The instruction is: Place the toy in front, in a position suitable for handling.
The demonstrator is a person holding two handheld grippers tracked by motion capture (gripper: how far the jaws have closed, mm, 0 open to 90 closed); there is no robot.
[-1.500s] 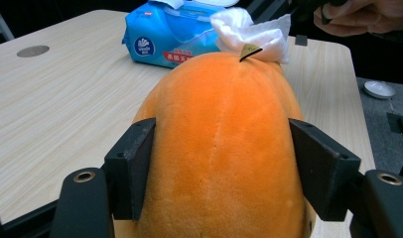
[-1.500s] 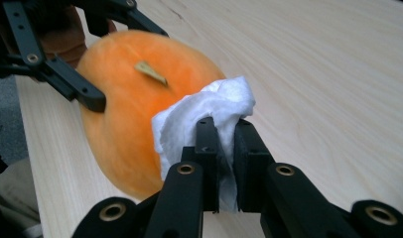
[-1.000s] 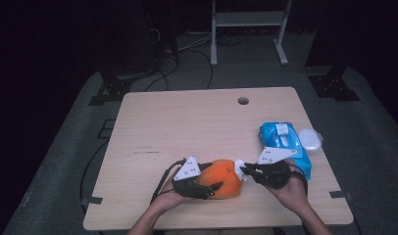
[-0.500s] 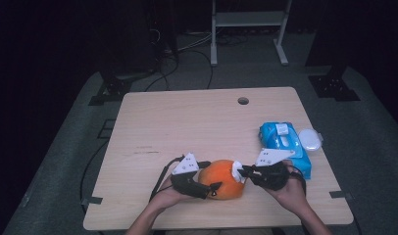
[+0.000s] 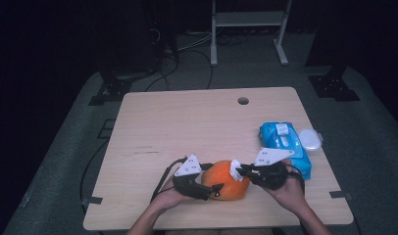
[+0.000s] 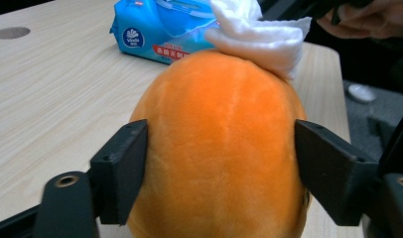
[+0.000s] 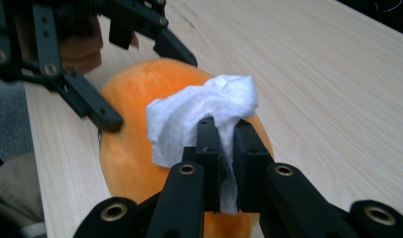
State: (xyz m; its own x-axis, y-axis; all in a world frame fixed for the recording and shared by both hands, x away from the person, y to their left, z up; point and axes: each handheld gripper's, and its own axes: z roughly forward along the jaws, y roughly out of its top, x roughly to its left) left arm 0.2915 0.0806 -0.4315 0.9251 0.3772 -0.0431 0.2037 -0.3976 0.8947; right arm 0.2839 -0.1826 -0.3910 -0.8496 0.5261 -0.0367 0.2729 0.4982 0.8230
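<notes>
An orange plush ball (image 5: 227,180) lies near the table's front edge. My left gripper (image 5: 212,180) holds it from the left. In the left gripper view its jaws sit against both sides of the plush ball (image 6: 219,148); they have just been opening a little with the ball still between them. My right gripper (image 5: 239,171) comes in from the right, shut on a crumpled white wipe (image 7: 199,114). The wipe (image 6: 259,37) rests on the ball's top right side.
A blue pack of wet wipes (image 5: 285,144) lies at the table's right edge, with a white round lid (image 5: 310,139) beside it. There is a cable hole (image 5: 243,101) near the far edge. Bare tabletop (image 5: 187,127) stretches beyond the ball.
</notes>
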